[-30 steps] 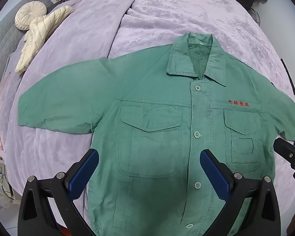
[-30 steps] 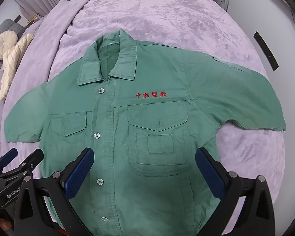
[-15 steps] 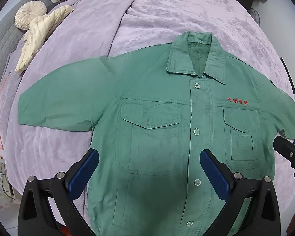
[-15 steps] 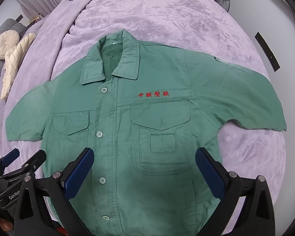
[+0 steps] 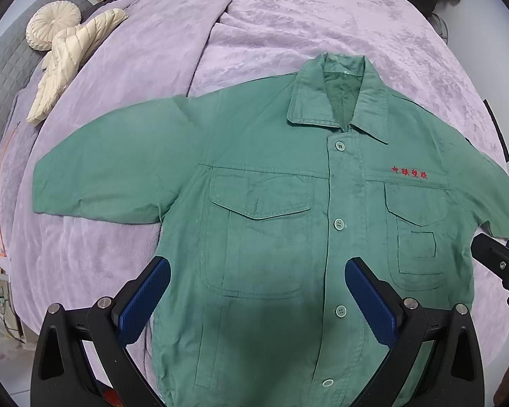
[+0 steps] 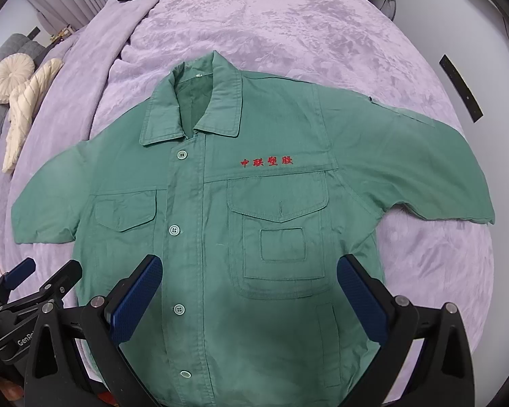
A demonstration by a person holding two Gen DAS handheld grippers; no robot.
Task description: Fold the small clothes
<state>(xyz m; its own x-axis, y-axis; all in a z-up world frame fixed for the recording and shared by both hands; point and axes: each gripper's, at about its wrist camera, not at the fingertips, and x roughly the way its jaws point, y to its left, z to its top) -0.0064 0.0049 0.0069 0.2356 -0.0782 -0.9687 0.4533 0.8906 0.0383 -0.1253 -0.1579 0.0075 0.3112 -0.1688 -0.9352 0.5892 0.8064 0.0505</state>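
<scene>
One green shirt (image 5: 271,237) lies flat and face up on the bed (image 5: 305,27), which is covered by a purple blanket. Its collar (image 6: 193,112) points toward the far edge of the bed and its hem toward the near edge, so the long axis of the body runs near to far; the two short sleeves spread toward the left and right edges. The front is buttoned, with two chest pockets and one line of red embroidered characters (image 6: 267,162). The left tool (image 5: 256,296) and the right tool (image 6: 249,293) both hang over the lower part of the shirt, each with its blue-padded fingers wide apart and gripping nothing. Two cream cushions (image 5: 64,51) lie near the far left corner of the bed.
</scene>
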